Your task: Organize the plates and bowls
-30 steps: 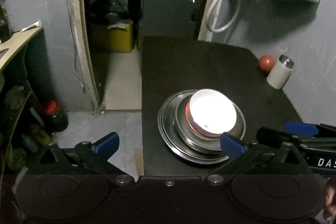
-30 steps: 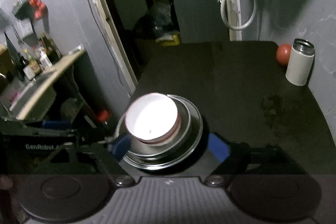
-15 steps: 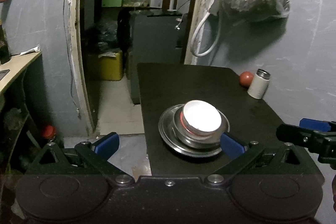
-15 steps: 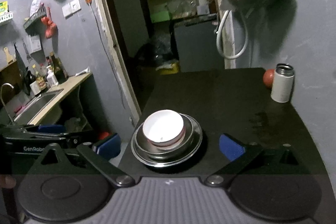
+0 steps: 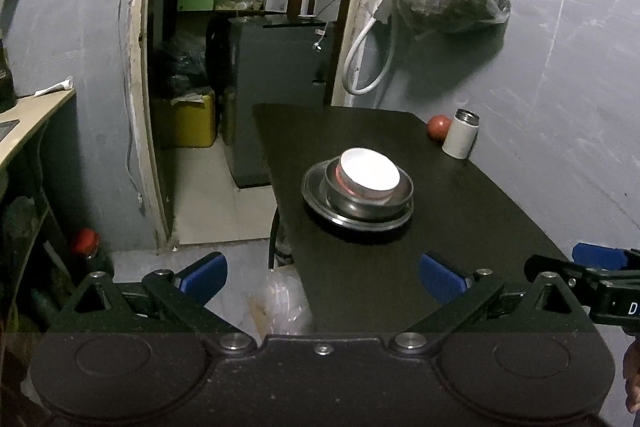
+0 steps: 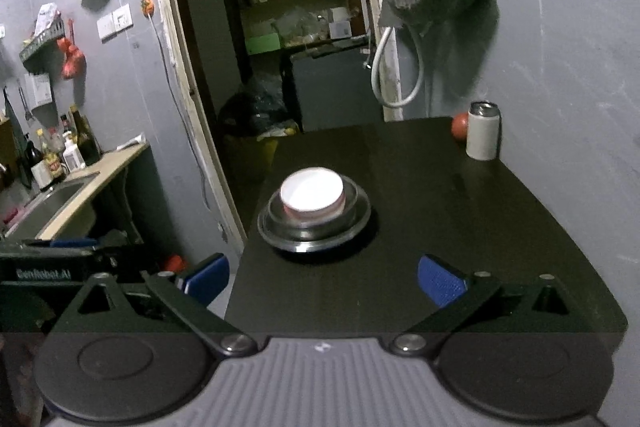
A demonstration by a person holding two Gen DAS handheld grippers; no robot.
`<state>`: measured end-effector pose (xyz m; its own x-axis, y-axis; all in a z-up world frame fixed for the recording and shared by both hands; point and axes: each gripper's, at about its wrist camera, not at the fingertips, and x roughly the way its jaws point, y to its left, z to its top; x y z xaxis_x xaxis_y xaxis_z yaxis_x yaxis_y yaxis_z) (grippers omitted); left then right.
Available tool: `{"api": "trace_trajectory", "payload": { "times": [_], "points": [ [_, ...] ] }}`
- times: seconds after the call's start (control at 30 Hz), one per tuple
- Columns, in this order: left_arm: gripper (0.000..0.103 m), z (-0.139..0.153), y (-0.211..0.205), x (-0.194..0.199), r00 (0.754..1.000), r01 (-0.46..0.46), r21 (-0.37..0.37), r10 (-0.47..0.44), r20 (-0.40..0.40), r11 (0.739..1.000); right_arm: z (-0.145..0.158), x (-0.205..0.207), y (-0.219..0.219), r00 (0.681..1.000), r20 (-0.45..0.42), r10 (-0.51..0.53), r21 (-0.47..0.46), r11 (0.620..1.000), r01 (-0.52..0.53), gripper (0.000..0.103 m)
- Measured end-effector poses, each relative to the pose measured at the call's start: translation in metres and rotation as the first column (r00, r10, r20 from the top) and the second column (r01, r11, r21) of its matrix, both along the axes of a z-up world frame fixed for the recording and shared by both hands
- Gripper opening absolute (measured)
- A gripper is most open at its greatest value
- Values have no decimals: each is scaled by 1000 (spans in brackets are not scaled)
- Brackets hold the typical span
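A white bowl with a red band (image 5: 370, 173) sits inside a steel bowl (image 5: 402, 193), which rests on a steel plate (image 5: 316, 201) on the black table (image 5: 460, 207). The same stack shows in the right wrist view: white bowl (image 6: 312, 193), steel plate (image 6: 276, 233). My left gripper (image 5: 322, 277) is open and empty, held back from the table's near edge. My right gripper (image 6: 324, 277) is open and empty, also short of the stack. The right gripper's body shows at the left wrist view's right edge (image 5: 592, 279).
A white flask (image 5: 461, 139) and a red ball (image 5: 439, 127) stand at the table's far right by the wall. A doorway with a dark cabinet (image 5: 276, 87) lies behind. A counter with a sink (image 6: 60, 199) and bottles is at the left. A plastic bag (image 5: 280, 307) lies on the floor.
Both grippers have pulled back and risen away from the stack, which now looks smaller and farther. The bowls and plate have not moved.
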<state>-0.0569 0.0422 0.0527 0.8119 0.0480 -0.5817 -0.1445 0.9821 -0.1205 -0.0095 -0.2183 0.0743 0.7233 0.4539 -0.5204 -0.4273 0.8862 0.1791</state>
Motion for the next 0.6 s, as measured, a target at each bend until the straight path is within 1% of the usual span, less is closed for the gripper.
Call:
{"api": "trace_trajectory", "payload": {
  "times": [0.2, 0.4, 0.6],
  "points": [
    [102, -6, 4, -19, 1000, 4, 0, -4, -5, 1000, -6, -27, -1, 999, -11, -33, -18, 999, 33, 103],
    [102, -9, 6, -29, 1000, -1, -5, 1, -6, 1000, -7, -36, 0, 999, -15, -39, -24, 999, 39, 103],
    [102, -8, 8, -31, 1000, -2, -1, 2, -5, 1000, -7, -36, 6, 1000, -16, -27, -33, 999, 27, 103]
  ]
}}
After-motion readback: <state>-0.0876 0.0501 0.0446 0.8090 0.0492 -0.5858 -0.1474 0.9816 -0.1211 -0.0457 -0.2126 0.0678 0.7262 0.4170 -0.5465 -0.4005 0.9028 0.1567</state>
